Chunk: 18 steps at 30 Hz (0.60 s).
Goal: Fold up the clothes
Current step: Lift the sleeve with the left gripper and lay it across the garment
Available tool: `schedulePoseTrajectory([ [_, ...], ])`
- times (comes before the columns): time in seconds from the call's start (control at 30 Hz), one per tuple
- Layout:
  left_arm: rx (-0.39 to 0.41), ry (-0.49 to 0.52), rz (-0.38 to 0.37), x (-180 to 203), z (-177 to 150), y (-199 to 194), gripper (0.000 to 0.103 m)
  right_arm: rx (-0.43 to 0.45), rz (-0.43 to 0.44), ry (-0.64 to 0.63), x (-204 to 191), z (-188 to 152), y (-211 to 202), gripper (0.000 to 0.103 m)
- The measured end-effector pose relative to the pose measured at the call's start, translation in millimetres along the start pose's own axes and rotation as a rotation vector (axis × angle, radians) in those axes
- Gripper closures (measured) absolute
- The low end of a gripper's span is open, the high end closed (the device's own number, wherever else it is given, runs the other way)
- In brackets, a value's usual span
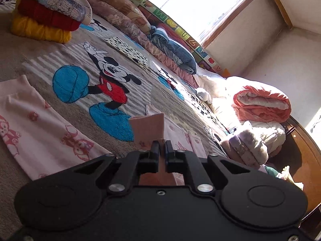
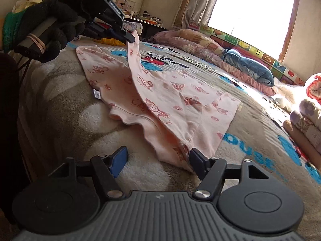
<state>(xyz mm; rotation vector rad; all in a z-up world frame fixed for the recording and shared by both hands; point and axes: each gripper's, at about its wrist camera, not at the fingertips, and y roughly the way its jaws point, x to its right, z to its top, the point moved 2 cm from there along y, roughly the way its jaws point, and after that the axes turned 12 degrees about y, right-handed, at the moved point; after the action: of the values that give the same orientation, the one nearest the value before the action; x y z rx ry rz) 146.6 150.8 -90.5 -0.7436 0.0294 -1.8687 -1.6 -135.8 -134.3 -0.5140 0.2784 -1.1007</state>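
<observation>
Pale pink garment, printed all over with small red-pink cartoon figures. Lies mostly flat on a plush cartoon-print blanket on the bed. One ribbed cuff lifted clear, sleeve rising steeply from the body to the upper left. White label shows at the left edge. Near hem bunched and rumpled, possibly a waistband; fold lines unclear.

Soft matt pink cloth garment on a fluffy, rough-piled blanket; matt black plastic left hand-held gripper
</observation>
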Motion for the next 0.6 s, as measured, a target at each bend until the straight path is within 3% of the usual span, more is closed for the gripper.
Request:
schedulePoseTrajectory([
  [0.07,0.009,0.017,-0.013,8.5,2.4,-2.1,0.099,-0.030,0.011,-0.001,1.7,4.6,-2.4,0.037],
  [0.3,0.062,0.046,-0.066,43.9,12.7,6.0,0.099,0.077,0.017,0.032,7.6,15.6,-5.7,0.033],
  [0.6,0.060,0.023,-0.177,87.7,34.0,60.5,0.099,0.038,0.094,0.175,21.8,13.6,7.5,0.035],
])
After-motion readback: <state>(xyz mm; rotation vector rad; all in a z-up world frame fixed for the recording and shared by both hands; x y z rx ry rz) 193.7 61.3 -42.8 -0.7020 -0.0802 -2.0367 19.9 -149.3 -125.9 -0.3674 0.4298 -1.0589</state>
